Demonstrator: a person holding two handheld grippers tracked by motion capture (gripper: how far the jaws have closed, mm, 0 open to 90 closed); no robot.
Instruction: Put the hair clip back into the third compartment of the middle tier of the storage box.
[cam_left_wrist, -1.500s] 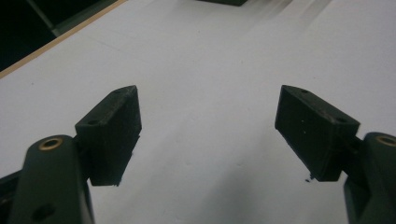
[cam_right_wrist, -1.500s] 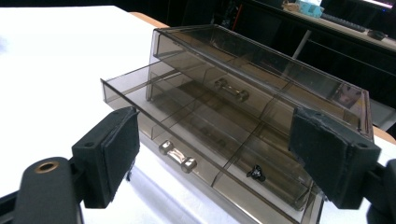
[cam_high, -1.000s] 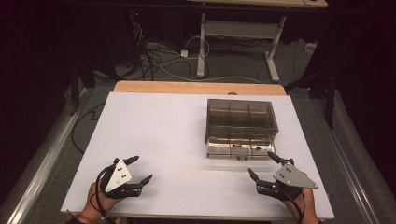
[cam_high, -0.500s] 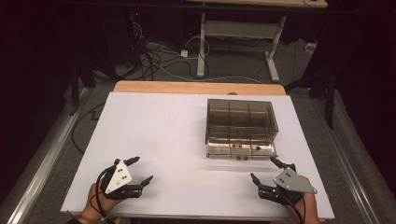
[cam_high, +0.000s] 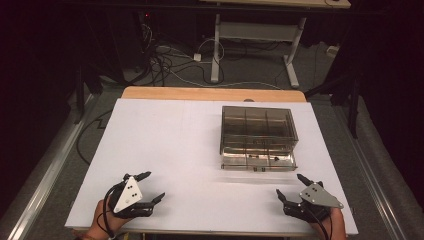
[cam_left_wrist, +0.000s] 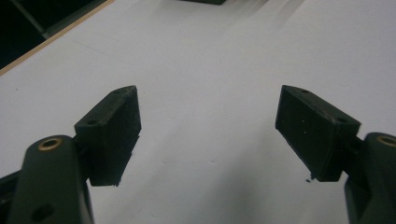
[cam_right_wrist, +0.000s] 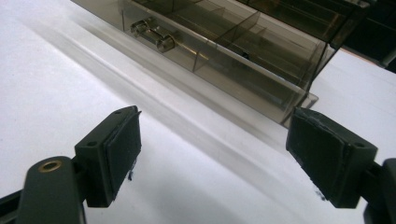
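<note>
A smoky see-through drawer box (cam_high: 258, 136) stands on the white table (cam_high: 170, 150), right of centre. Its lower drawer (cam_high: 258, 161) is pulled out toward me and has a clear knob handle (cam_right_wrist: 152, 33) on its front. Dividers split the inside into compartments, with a few small dark bits in them. My left gripper (cam_high: 151, 186) rests open near the front left edge, nothing between its jaws (cam_left_wrist: 208, 133). Close to the front right edge my right gripper (cam_high: 289, 186) is also open and holds nothing, its jaws (cam_right_wrist: 212, 154) pointing at the drawer front a short way off.
A wooden strip (cam_high: 212, 93) runs along the table's far edge. Beyond it the floor holds tangled cables (cam_high: 170, 60) and a desk frame (cam_high: 255, 32). Metal rails (cam_high: 47, 170) flank the table on both sides.
My right gripper has drawn back toward the front edge, away from the drawer. The left gripper has not moved.
</note>
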